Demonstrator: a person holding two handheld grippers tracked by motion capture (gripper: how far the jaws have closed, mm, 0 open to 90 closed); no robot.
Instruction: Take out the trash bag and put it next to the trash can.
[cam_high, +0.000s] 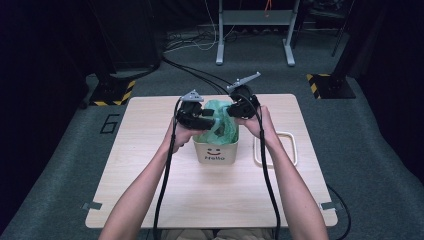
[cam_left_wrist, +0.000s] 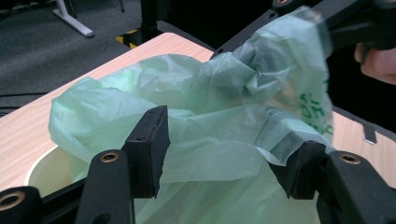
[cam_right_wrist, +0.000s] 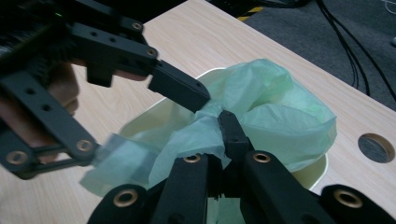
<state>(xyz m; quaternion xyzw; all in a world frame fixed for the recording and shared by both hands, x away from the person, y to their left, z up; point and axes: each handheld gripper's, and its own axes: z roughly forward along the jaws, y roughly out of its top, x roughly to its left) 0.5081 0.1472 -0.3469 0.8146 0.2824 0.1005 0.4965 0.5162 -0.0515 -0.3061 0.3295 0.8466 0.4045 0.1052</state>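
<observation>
Bag (cam_high: 218, 120): thin, pale green, translucent plastic with some green print near one edge, crumpled and bunched over the open top of the bin (cam_high: 215, 150). Bin is cream, with a smiley and "Hello" on the front, standing mid-table (cam_high: 150, 190). A white lid or tray (cam_high: 292, 147) lies flat just to the right of it.

Step in hand, as judged: lining the bin with the bag. The film is partly down inside but mostly heaped above the rim; no edge is folded over the rim yet.

Right gripper (cam_right_wrist: 224, 126): jaws pressed together, pinching a fold of the bag at the top of the heap and holding it up.

Left gripper (cam_left_wrist: 224, 154): jaws spread, film lying between them but pads not pressing on it. It sits at the near-left side of the bin mouth.

Next move, as judged: left gripper needs a fresh bite on a free edge, then pull outward, away from the right pinch, to open the mouth and draw it over the rim. Film is slippery and flimsy; a shallow pinch may slide off.
</observation>
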